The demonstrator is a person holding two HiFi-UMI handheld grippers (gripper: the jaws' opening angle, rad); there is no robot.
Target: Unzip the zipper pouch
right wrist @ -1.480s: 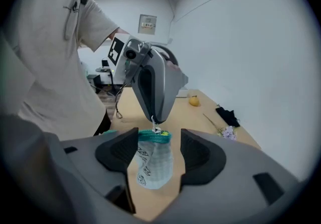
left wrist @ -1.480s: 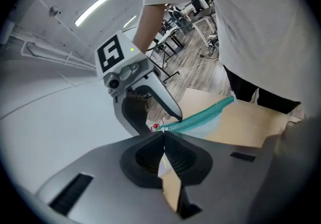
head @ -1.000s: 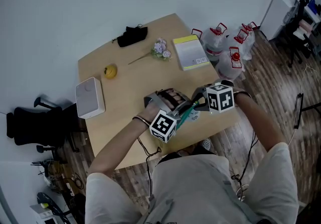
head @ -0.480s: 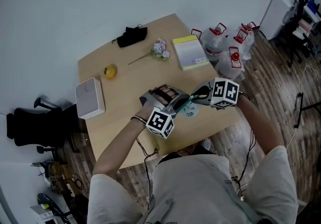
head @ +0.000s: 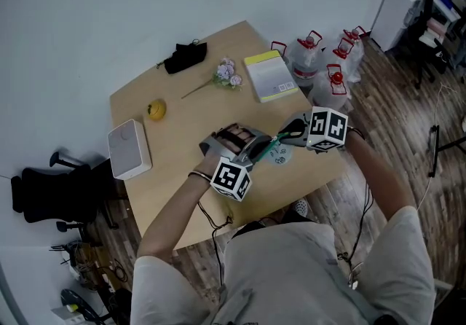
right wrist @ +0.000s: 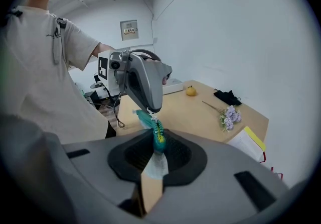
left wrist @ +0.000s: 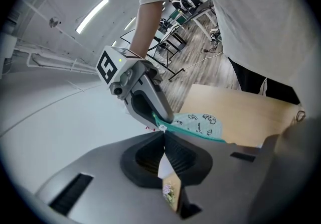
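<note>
Zipper pouch (head: 277,157) hangs over desk (head: 175,130), caught between both claws. Left claw (left wrist: 164,135) pinched tight on its zipper end; right claw (right wrist: 158,140), jaws just closing in, grips teal zipper edge.

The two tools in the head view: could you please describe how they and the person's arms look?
The left tool and right tool have smooth grey curved bodies. Each carries a white cube printed with black square markers. Thin black cables run below the forearms. The person wears a light short-sleeved T-shirt.
</note>
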